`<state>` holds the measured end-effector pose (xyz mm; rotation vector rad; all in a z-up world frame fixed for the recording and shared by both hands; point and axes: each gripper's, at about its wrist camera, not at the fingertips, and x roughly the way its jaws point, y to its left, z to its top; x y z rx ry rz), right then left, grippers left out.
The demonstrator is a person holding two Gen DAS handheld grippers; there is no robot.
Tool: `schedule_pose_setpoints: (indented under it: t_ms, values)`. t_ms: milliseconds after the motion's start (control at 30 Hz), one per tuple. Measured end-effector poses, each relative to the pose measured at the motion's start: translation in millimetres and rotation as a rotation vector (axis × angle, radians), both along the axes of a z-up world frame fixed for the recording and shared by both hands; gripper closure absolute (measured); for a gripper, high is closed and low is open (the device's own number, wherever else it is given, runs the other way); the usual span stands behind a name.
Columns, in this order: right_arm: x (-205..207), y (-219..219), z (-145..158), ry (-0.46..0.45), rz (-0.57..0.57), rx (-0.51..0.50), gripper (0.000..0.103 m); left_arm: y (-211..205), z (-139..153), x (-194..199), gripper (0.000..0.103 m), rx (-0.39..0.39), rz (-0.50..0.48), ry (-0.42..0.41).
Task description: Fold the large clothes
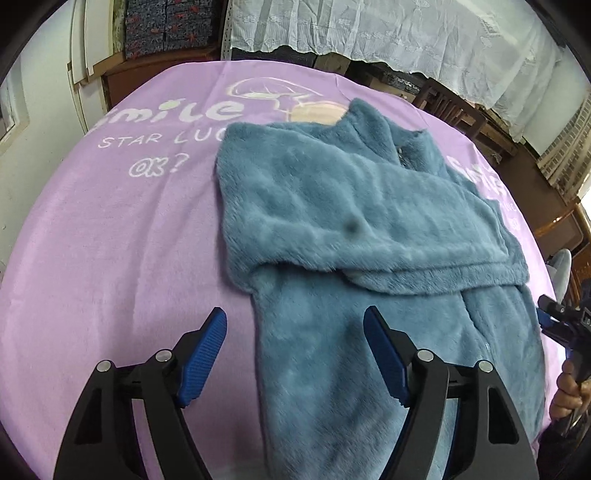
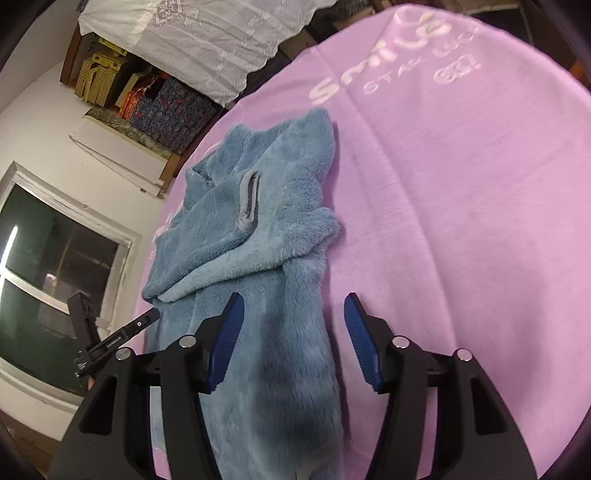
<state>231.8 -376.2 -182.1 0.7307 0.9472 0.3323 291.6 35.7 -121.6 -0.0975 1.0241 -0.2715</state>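
A fluffy blue fleece jacket (image 1: 351, 229) lies on the purple printed blanket (image 1: 110, 240), its sleeves folded across the body and its collar at the far end. My left gripper (image 1: 295, 328) hovers open over the jacket's near left edge, nothing between its blue pads. In the right wrist view the same jacket (image 2: 258, 229) shows a grey pocket slit. My right gripper (image 2: 293, 317) is open above the jacket's lower right edge. The right gripper (image 1: 554, 321) also shows at the far right of the left wrist view, held by a hand (image 1: 569, 391). The left gripper (image 2: 122, 336) appears at lower left.
The purple blanket (image 2: 461, 221) covers the whole work surface, with white lettering at the far side. Beyond it stand a white lace-covered shelf (image 1: 388, 33), stacked patterned boxes (image 2: 166, 110), wooden furniture (image 1: 480, 122) and a dark window (image 2: 55, 266).
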Motion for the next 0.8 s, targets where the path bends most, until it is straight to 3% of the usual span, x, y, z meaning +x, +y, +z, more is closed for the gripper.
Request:
schedule_pose_setpoints:
  t_ms: [167, 467, 633, 800]
  values:
    - [16, 2, -6, 0.004, 0.043, 0.080, 0.047, 1, 0, 13, 0.027, -0.037, -0.014, -0.009]
    - [11, 12, -5, -0.011, 0.089, 0.066, 0.047, -21, -3, 6, 0.025, -0.046, -0.121, -0.017]
    - [-8, 15, -5, 0.001, 0.087, 0.084, 0.047, -27, -4, -16, 0.025, -0.044, -0.140, -0.016]
    - [-54, 19, -4, 0.002, 0.101, 0.058, 0.047, -22, -6, -55, 0.025, -0.060, -0.151, -0.001]
